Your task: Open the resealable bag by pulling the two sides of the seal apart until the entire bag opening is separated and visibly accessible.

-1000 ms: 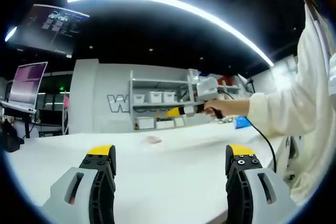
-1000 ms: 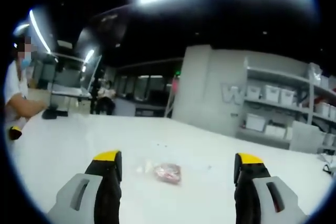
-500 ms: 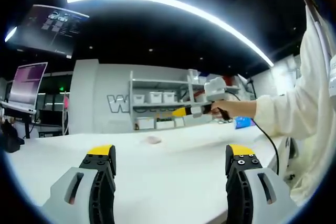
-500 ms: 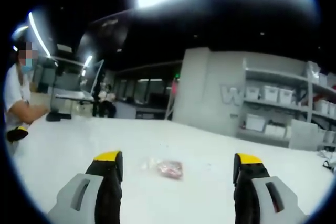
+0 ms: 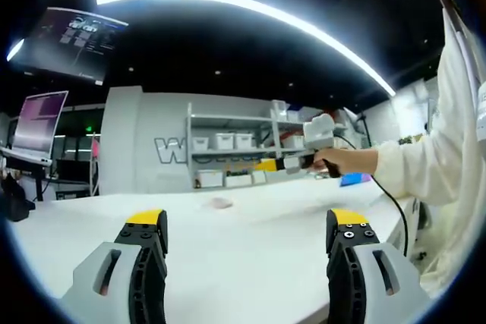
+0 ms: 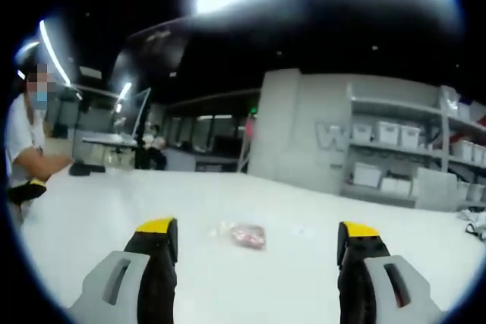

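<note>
1. My left gripper (image 5: 249,225) has its jaws spread wide with nothing between them, hovering above the white table (image 5: 228,248); its view is framed just as it was a second ago.
2. In the left gripper view, the right gripper (image 5: 292,161), held in the person's hand (image 5: 345,162), has drifted to the right and slightly up since a second ago; its yellow tips now sit in front of the shelving (image 5: 228,146).
3. My right gripper (image 6: 258,227) is likewise spread apart, holding nothing, above the table (image 6: 114,210).
4. The resealable bag (image 6: 243,234) lies flat on the table well ahead of the right gripper, between its two jaws as seen in the right gripper view. It has reddish contents. It sits a little higher in that view than a second ago, which fits the camera shifting rather than the bag moving.
5. In the left gripper view the bag (image 5: 221,202) is a small pale patch far off on the table, untouched.
6. A person in a white shirt (image 6: 23,146) sits at the table's far left edge in the right gripper view.
</note>
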The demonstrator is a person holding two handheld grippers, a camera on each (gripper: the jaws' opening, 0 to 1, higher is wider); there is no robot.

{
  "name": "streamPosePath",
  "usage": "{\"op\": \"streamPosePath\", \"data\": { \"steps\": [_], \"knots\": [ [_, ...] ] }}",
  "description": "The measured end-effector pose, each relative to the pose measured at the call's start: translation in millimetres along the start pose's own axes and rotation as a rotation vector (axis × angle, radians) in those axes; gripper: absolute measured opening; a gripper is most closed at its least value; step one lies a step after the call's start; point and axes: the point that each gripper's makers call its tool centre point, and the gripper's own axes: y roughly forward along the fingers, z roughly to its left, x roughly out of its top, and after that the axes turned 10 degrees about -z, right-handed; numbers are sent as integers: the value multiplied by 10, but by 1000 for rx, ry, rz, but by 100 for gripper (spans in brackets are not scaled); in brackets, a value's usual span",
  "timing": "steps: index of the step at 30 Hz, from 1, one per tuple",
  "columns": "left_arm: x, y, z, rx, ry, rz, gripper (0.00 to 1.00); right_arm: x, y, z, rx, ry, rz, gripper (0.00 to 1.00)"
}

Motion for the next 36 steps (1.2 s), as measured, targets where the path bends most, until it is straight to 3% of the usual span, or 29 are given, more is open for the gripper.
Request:
{"op": "streamPosePath", "data": {
  "steps": [25,36],
  "knots": [
    [11,7,-14,0,-4,-1,85,-39,-418,-18,-58,49,-20,88],
    [12,11,-24,-2,-4,-1,85,25,-613,-50,-92,49,-42,88]
  ]
}}
